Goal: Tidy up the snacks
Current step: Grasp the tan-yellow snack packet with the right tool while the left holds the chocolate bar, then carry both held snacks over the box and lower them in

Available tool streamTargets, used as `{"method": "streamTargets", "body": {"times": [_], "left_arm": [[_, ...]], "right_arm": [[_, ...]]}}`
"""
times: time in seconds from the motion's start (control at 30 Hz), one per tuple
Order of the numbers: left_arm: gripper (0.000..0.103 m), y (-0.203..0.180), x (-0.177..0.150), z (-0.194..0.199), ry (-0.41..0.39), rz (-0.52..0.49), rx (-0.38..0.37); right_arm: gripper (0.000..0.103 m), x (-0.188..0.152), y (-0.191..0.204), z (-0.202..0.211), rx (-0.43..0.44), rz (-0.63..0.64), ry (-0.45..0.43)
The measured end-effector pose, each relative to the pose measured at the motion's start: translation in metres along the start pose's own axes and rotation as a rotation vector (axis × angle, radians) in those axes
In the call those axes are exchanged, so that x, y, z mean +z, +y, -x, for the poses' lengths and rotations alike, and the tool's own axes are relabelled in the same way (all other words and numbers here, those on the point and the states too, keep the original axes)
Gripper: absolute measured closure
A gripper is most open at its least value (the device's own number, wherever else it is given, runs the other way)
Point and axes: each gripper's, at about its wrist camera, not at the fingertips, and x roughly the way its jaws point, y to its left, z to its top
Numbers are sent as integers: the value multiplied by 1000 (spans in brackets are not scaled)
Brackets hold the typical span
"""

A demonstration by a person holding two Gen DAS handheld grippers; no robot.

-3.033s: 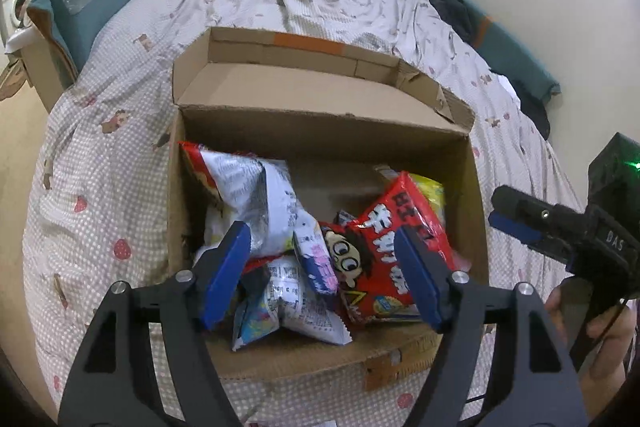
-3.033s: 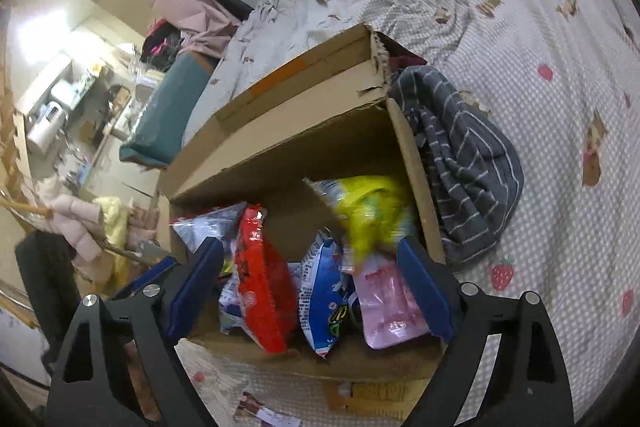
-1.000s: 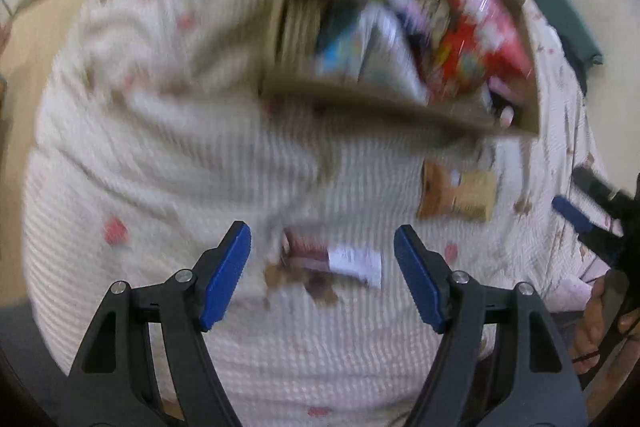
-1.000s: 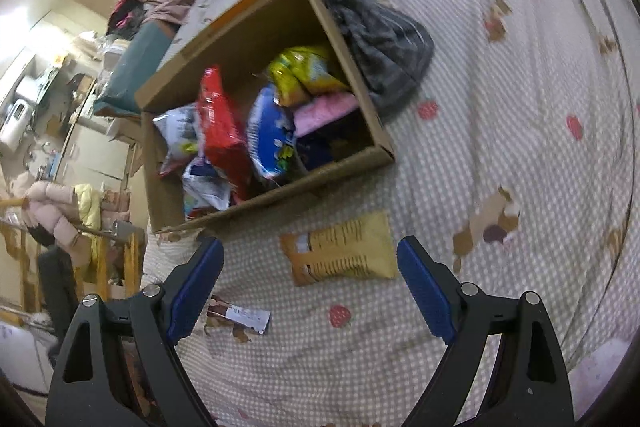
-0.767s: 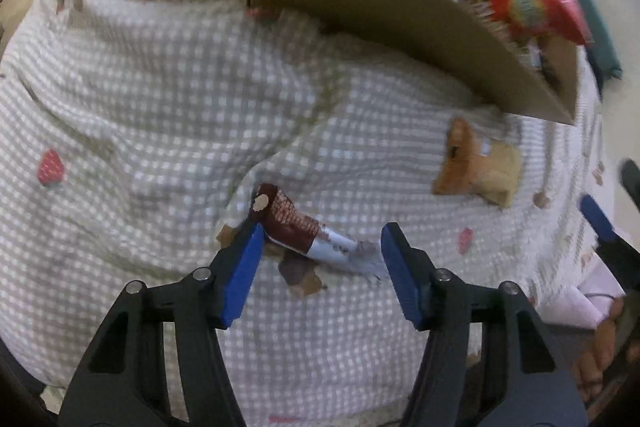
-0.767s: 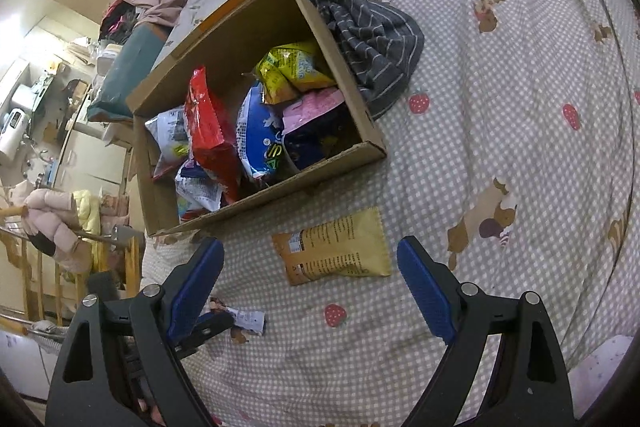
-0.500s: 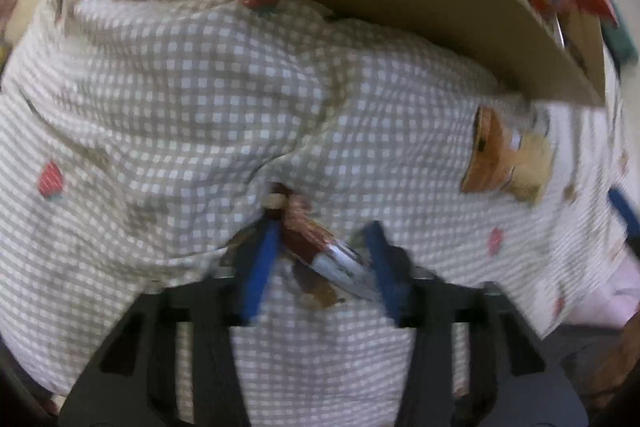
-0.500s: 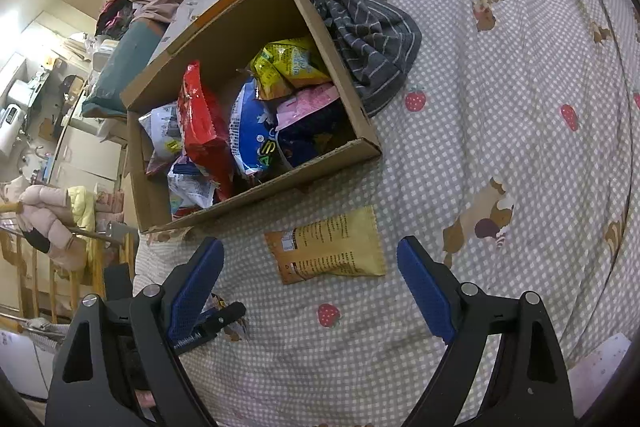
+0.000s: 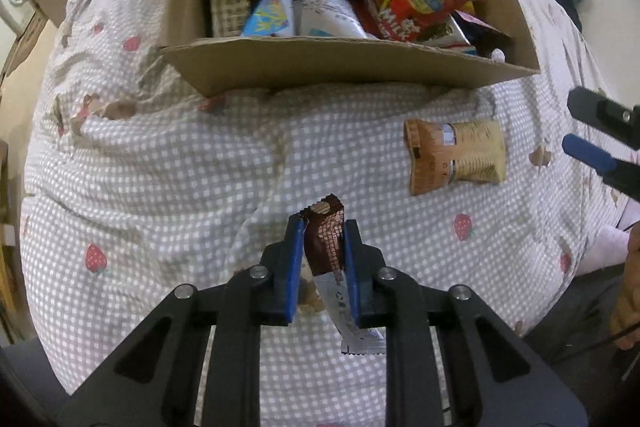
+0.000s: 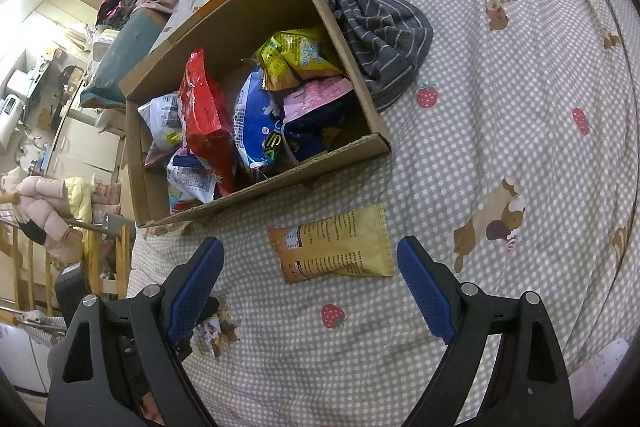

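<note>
right tongs (image 10: 310, 277), blue pads spread wide, above a checked bedspread (image 10: 500, 131) printed with strawberries and bears. between the pads, on the bedspread, lies a flat yellow-and-orange snack packet (image 10: 334, 245). beyond it, an open cardboard box (image 10: 256, 7) holds a red bag (image 10: 204, 115), a blue-and-white bag (image 10: 256, 123), a yellow bag (image 10: 298, 57) and a pink packet (image 10: 320, 95). a grey striped garment (image 10: 380, 27) lies against the box's right wall. lower left, the left tongs (image 10: 204, 315) are partly visible, behind the right tongs' left finger.
</note>
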Motion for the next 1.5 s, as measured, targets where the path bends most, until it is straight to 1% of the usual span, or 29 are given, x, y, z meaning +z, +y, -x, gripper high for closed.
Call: {"method": "streamTargets", "body": {"times": [0.07, 0.13, 0.2, 0.23, 0.27, 0.3, 0.33, 0.37, 0.47, 0.57, 0.67, 0.73, 0.83, 0.87, 0.9, 0.97, 1.07, 1.2, 1.33, 1.47, 1.5], "left_arm": [[87, 8, 0, 8, -5, 10, 13], [87, 20, -1, 13, -15, 21, 25], [87, 23, 0, 20, -26, 29, 33], [87, 25, -1, 24, -30, 38, 29], [87, 30, 0, 27, -31, 49, 22], [87, 31, 1, 28, -32, 58, 17], [87, 34, 0, 29, -34, 58, 16], [87, 37, 0, 31, -36, 56, 18], [87, 41, 0, 31, -37, 58, 18], [87, 31, 0, 19, -33, 67, 13], [87, 30, 3, 15, -26, 69, 8], [87, 31, 4, 14, -25, 69, 6], [87, 32, 6, 13, -29, 70, 8], [87, 32, 7, 14, -29, 71, 7], [87, 33, 7, 14, -30, 73, 8], [87, 33, 7, 15, -30, 78, 7], [87, 36, 10, 16, -35, 82, 9], [87, 39, 11, 19, -41, 90, 10], [87, 39, 10, 25, -58, 87, 24], [87, 43, 9, 30, -88, 92, 58], [87, 45, 9, 32, -98, 98, 67]], "right_arm": [[12, 0, -3, -2, -4, -8, 10], [12, -2, -5, -11, -11, -15, 45], [12, -2, -5, -27, -37, -13, 91], [12, -2, -3, -39, -65, 1, 121], [6, -1, -1, -48, -89, 17, 143], [2, -1, 2, -58, -118, 39, 168], [0, 0, 6, -70, -147, 65, 193], [0, 0, 9, -77, -164, 82, 206], [0, -2, 21, -95, -207, 139, 223], [0, -6, 31, -110, -275, 201, 236], [0, -9, 30, -130, -348, 239, 259], [0, -11, 29, -136, -375, 255, 247], [0, -9, 25, -131, -351, 242, 237], [2, -9, 23, -128, -339, 238, 236], [6, -9, 20, -126, -340, 238, 236], [20, -8, 13, -116, -332, 243, 228], [28, -9, 7, -99, -301, 234, 213], [30, -14, 1, -67, -266, 220, 178], [30, -22, 5, -32, -232, 245, 113], [30, -30, -6, 1, -186, 186, 42], [30, -31, -11, 8, -190, 170, 21]]}}
